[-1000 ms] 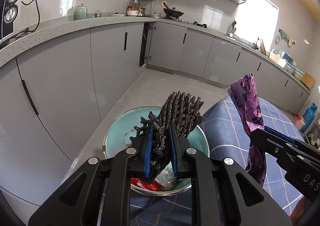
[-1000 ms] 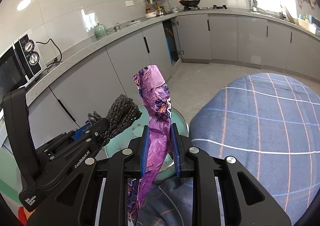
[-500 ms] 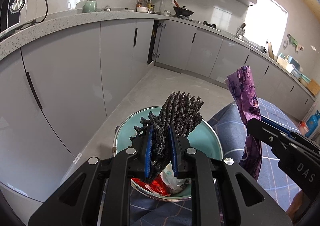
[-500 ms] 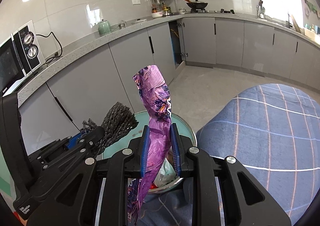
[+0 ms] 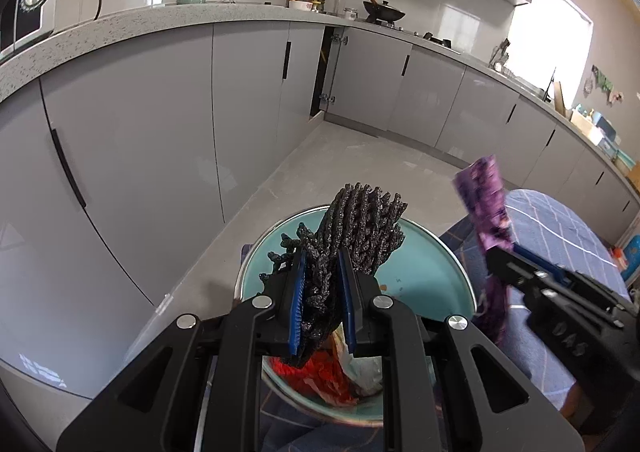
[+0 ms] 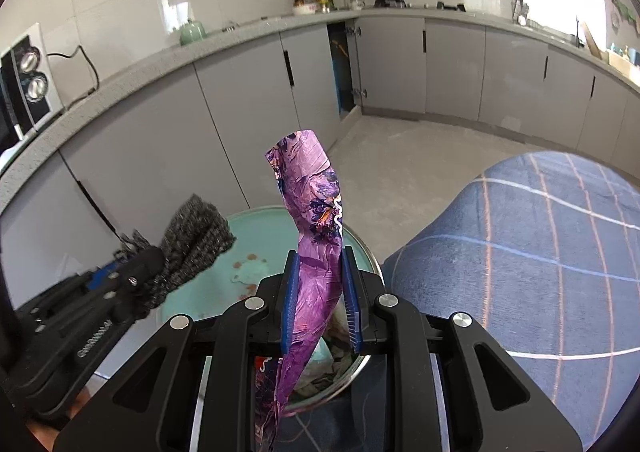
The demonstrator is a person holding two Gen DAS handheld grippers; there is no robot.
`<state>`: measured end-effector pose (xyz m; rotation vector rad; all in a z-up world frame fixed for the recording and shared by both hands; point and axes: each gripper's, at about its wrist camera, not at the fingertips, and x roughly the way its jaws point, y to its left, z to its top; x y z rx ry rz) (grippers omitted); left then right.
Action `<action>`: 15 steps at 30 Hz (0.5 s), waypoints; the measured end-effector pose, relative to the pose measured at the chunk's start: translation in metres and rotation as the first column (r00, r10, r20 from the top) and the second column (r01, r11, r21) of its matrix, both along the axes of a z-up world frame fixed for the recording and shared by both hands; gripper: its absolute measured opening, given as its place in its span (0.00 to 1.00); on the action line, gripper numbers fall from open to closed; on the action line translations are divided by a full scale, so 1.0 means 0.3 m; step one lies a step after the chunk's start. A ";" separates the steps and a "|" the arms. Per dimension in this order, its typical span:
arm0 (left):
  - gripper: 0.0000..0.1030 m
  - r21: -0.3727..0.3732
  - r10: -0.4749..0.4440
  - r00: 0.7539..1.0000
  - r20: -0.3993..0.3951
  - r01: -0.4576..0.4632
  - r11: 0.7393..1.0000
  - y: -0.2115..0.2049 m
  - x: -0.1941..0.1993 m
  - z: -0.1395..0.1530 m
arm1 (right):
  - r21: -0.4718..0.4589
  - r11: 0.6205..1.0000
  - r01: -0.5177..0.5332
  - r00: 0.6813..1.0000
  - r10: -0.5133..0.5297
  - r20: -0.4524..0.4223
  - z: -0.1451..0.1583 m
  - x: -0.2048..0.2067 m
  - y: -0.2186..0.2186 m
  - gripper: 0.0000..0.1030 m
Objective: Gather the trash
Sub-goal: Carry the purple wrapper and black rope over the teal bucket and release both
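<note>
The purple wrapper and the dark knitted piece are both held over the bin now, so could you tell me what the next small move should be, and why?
Probably lower both a little further, then let go. The left tool grips the dark knitted piece and the right tool grips the purple wrapper, both above the open teal bin, which already holds red and white trash.

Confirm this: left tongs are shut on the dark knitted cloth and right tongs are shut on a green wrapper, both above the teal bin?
Not quite: the wrapper in the right tongs is purple, as the right wrist view shows. The rest holds.
</note>
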<state>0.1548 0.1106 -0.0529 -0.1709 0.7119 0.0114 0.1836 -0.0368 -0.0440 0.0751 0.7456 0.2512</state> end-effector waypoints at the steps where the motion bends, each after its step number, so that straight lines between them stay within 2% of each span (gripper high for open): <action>1: 0.16 0.008 0.001 1.000 -0.007 -0.001 1.000 -0.009 0.016 -0.010 | 0.001 1.000 -0.001 1.000 0.001 -0.007 -0.013 0.013 0.002 0.21; 6: 0.16 0.005 0.012 0.999 -0.050 -0.012 1.000 -0.022 0.063 -0.054 | -0.021 1.000 -0.011 0.999 0.010 -0.038 -0.073 0.076 0.027 0.22; 8: 0.16 0.014 0.003 0.998 -0.060 -0.003 1.000 -0.034 0.073 -0.072 | 0.002 0.999 -0.033 0.997 0.033 -0.067 -0.097 0.095 0.031 0.26; 10: 0.19 0.016 0.008 0.997 -0.074 -0.007 1.000 -0.036 0.082 -0.089 | 0.011 1.000 -0.029 0.997 0.030 -0.075 -0.112 0.098 0.025 0.39; 15: 0.20 0.021 0.017 0.996 -0.087 -0.016 1.000 -0.025 0.084 -0.101 | 0.057 0.998 0.021 0.998 -0.017 -0.068 -0.104 0.076 -0.029 0.40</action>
